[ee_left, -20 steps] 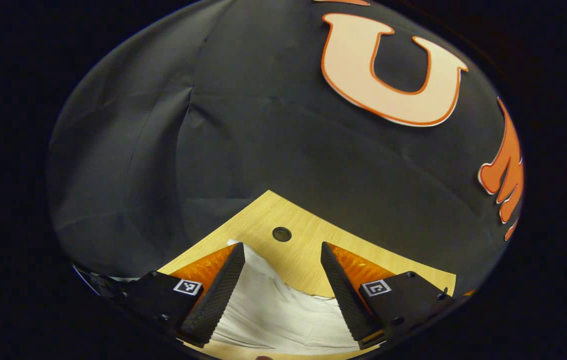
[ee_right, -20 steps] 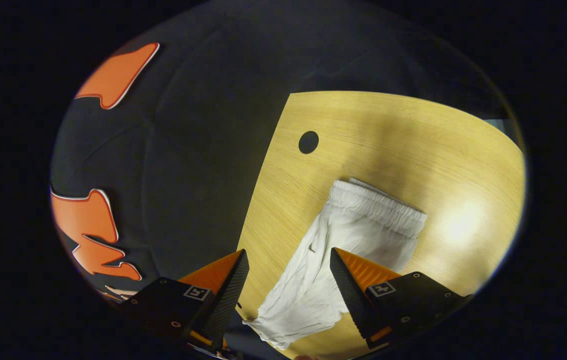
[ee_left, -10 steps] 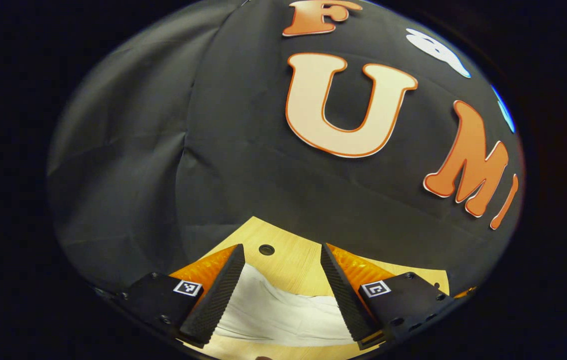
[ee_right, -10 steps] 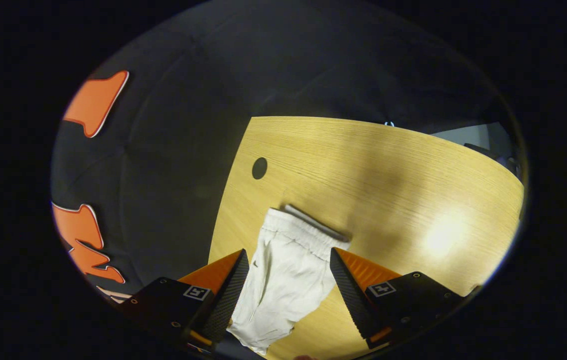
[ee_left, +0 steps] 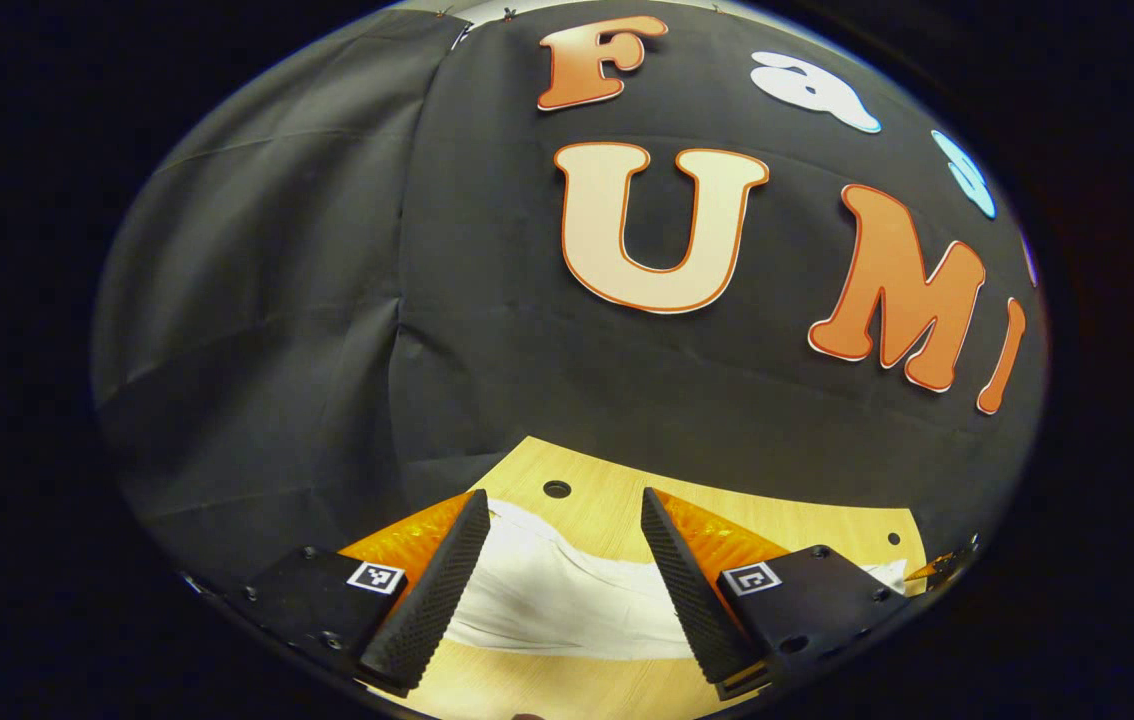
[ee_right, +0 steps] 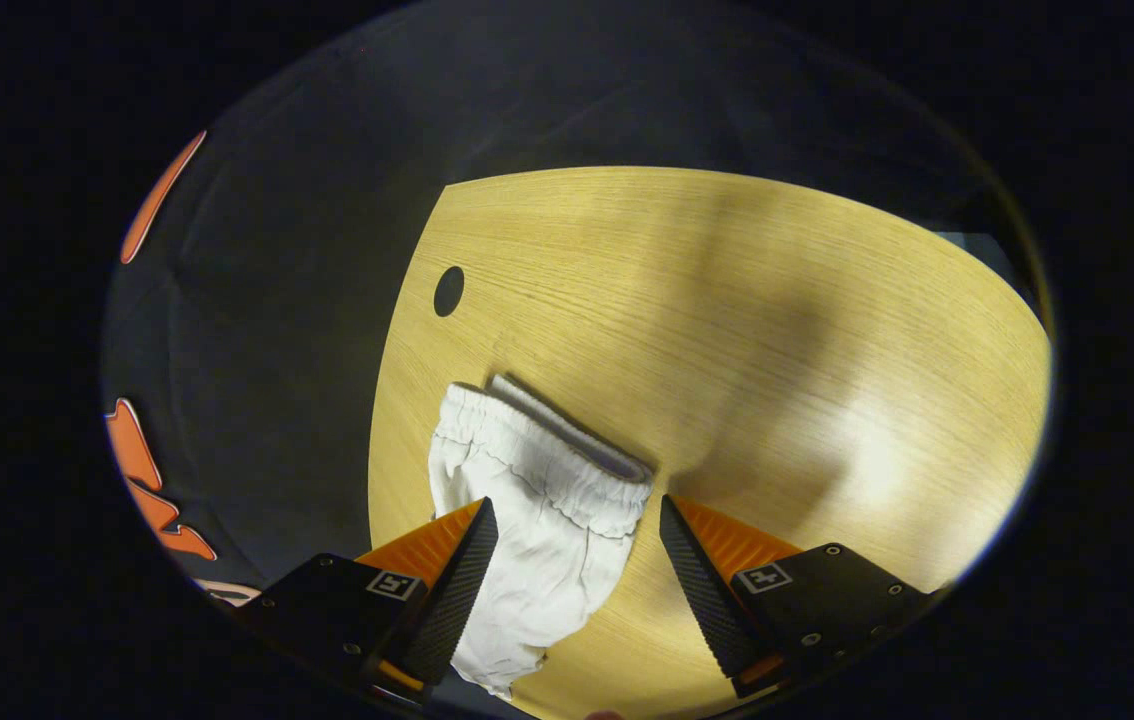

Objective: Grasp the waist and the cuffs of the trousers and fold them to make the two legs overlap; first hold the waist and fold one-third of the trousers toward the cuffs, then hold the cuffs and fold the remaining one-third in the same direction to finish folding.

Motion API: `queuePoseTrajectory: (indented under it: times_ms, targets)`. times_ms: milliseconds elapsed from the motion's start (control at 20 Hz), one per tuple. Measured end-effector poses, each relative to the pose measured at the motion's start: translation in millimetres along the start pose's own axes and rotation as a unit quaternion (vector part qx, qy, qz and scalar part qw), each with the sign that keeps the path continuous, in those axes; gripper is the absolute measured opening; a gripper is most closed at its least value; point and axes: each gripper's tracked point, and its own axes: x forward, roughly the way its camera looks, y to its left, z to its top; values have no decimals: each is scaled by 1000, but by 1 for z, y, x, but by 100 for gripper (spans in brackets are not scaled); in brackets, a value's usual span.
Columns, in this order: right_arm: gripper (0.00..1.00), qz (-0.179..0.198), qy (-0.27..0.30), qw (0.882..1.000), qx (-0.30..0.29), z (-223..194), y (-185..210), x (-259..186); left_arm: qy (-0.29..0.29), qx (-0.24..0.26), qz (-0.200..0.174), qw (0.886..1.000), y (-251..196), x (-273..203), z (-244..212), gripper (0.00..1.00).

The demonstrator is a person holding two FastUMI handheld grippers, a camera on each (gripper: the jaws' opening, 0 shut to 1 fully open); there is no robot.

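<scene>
The white trousers (ee_right: pixel 537 520) are seen lying on the wooden table (ee_right: pixel 777 330) in the right gripper view, near the table's left edge, with the elastic waist (ee_right: pixel 547 440) turned away from the camera; a round hole (ee_right: pixel 448 291) is seen in the tabletop beyond the waist; the right gripper (ee_right: pixel 577 580) is held above the cloth with its fingers spread apart, nothing being clamped; in the left gripper view, the left gripper (ee_left: pixel 562 575) is likewise held with fingers apart over the trousers (ee_left: pixel 557 600); no contact with the fabric can be made out.
</scene>
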Motion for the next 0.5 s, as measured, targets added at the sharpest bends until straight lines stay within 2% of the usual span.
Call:
queuePoseTrajectory:
  times_ms: [200, 250, 300, 350, 400, 500]
  targets:
    - [100, -1, 8, 1000, 11, 0, 0, 11, 5, -6, 7, 1000, 1, -4, 3, 99]
    - [81, -4, 9, 1000, 19, 1, -4, 11, 6, -9, 9, 1000, 2, -4, 3, 96]
    - [72, -10, 10, 1000, 22, 1, -11, 11, 6, -9, 11, 1000, 2, -4, 3, 96]
    - [46, -13, 16, 999, 25, 0, -16, 11, 5, -9, 14, 1000, 3, -4, 4, 100]
    - [39, -11, 24, 999, 37, -1, -17, 10, 5, -10, 15, 1000, 3, -4, 5, 99]
    - [14, -8, 21, 999, 37, 4, -15, 12, 11, -13, 11, 1000, 2, -6, 3, 99]
